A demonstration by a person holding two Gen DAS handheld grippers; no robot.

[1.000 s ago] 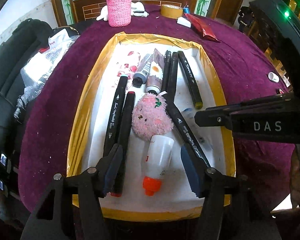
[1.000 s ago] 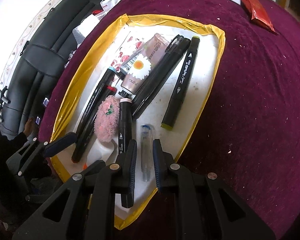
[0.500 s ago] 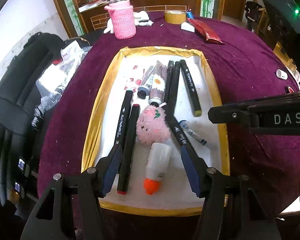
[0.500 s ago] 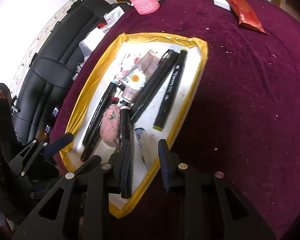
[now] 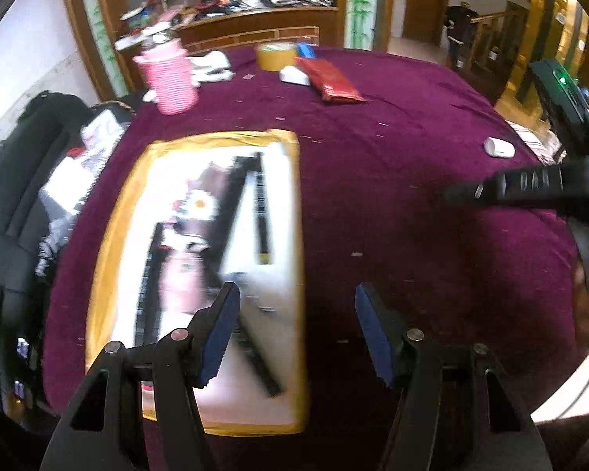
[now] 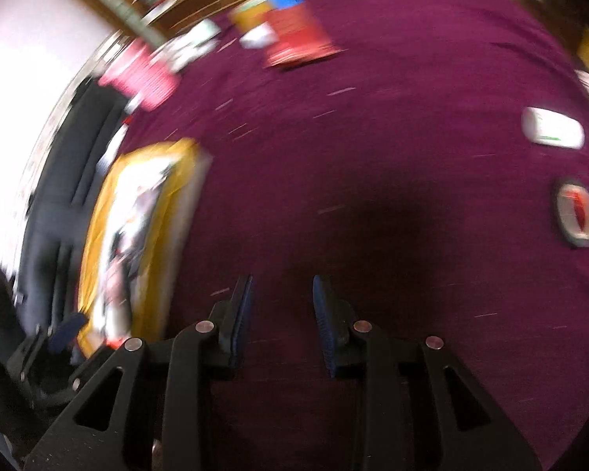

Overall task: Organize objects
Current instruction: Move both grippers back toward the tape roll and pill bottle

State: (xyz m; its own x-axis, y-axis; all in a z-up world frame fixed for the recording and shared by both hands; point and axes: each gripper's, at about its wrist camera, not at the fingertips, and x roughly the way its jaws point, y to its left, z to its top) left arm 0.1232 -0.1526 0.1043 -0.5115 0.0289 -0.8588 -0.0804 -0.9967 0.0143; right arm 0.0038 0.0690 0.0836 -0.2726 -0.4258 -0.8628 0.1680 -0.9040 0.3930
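Tray: gold-rimmed, white inside, on the purple tablecloth; blurred markers and a pink fuzzy toy lie in it.
Left tongs: wide open, empty, straddling the tray's right rim; left finger over the tray, right finger over bare cloth.
Right tongs: parted, empty, over bare cloth right of the tray.
Pink cup: beyond the tray's far end.

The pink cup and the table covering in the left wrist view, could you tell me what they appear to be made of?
The pink cup looks knitted or woven: fine horizontal ribs, matte, though blur leaves ribbed plastic possible. The table covering appears to be velvety maroon cloth: dull nap, no glare, lint specks clinging to it.
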